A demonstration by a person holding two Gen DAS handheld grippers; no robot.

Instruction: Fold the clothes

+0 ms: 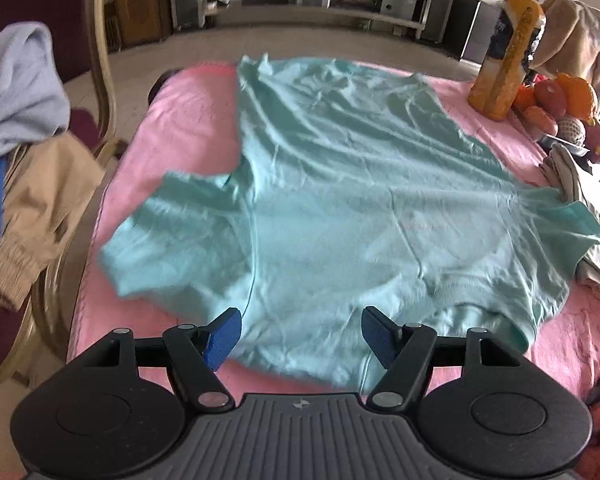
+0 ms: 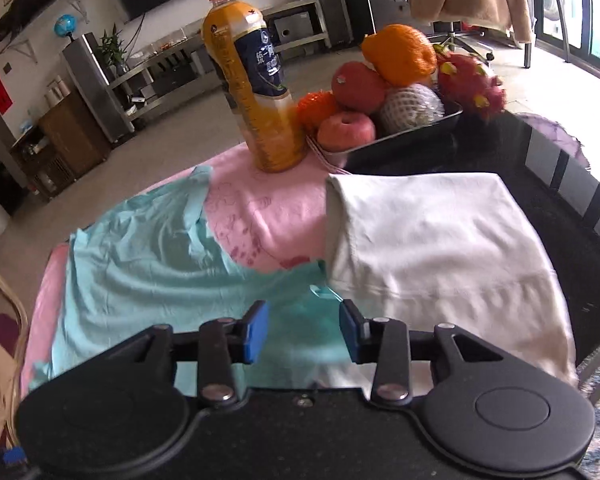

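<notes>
A light turquoise T-shirt [image 1: 340, 200] lies spread flat on the pink cloth-covered table [image 1: 180, 120], collar end nearest me, sleeves out to both sides. My left gripper [image 1: 300, 336] hovers open over the shirt's near edge beside the collar, nothing between its blue pads. In the right wrist view the same T-shirt [image 2: 140, 280] reaches under my right gripper [image 2: 303, 332], which stands open above the sleeve's edge. A folded white garment [image 2: 432, 248] lies just right of that sleeve, touching it.
An orange juice bottle [image 2: 252, 92] and a tray of fruit [image 2: 400, 88] stand at the table's far right. A chair [image 1: 40, 184] on the left carries grey, beige and blue clothes. A dark table edge [image 2: 560, 184] runs along the right.
</notes>
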